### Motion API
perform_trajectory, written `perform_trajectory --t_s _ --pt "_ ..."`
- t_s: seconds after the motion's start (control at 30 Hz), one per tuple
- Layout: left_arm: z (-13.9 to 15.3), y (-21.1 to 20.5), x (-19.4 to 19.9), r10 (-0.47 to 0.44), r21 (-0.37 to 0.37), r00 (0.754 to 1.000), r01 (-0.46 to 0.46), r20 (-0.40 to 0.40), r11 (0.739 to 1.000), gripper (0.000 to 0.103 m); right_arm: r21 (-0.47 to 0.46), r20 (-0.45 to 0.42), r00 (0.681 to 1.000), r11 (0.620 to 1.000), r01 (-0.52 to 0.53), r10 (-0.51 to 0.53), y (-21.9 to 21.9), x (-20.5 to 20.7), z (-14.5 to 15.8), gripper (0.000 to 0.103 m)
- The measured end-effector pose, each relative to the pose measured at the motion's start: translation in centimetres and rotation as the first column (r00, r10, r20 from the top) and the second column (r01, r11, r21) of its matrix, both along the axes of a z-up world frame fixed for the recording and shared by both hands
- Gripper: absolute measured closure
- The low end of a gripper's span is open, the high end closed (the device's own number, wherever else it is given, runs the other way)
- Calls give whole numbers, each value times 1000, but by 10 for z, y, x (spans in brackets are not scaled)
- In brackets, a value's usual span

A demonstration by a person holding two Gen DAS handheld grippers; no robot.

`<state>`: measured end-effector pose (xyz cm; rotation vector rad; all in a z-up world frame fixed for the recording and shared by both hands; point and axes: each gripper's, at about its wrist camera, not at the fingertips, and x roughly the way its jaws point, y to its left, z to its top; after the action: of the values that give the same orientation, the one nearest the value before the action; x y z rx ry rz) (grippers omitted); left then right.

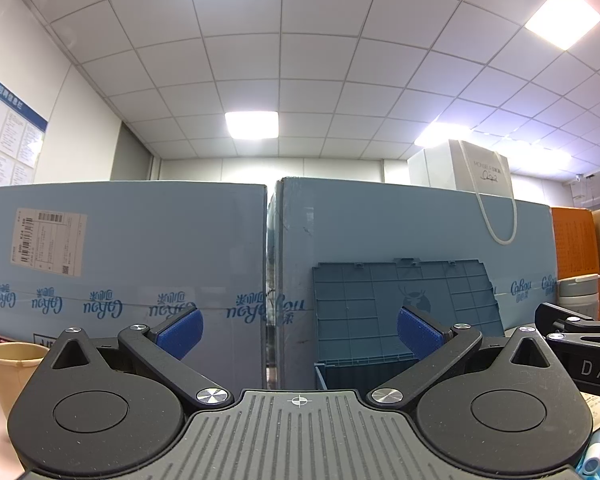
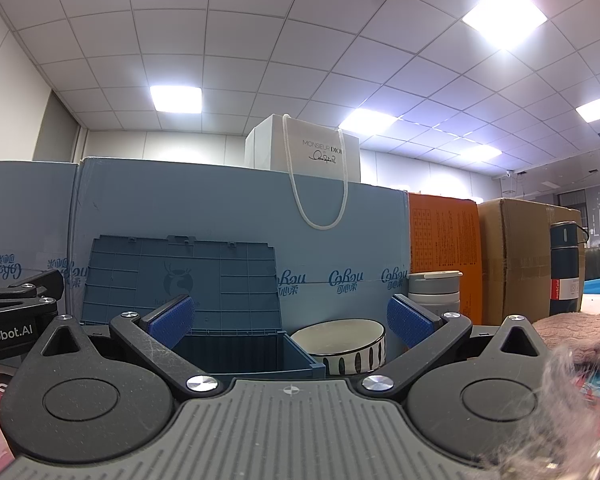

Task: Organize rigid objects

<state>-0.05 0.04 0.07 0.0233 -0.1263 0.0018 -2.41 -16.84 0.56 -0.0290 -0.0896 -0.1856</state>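
A: Grippers?
B: Left gripper and right gripper both spread wide, holding nothing.
A: The bin?
B: Bin ahead, lid up, bowl just beside it.

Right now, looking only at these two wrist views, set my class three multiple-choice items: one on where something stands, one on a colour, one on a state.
1. Where is the striped bowl relative to the blue storage bin?
A. Inside it
B. To its right
C. On its lid

2. What colour is the carton beside the brown cardboard box?
A. Orange
B. Green
C. Black

3. What is the state of the bin's lid?
A. Shut flat
B. Raised upright
C. Missing

Answers:
1 B, the bowl sits on the table just right of the bin's wall.
2 A, the orange carton stands left of the brown one.
3 B, the ribbed lid stands up against the light blue carton.
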Motion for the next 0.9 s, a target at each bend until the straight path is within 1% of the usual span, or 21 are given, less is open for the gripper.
perform_trajectory --t_s 0.9 --pt "0 0 -2 -4 -5 1000 4 -2 1000 0 4 -1 1000 1000 0 0 -1 0 0 0"
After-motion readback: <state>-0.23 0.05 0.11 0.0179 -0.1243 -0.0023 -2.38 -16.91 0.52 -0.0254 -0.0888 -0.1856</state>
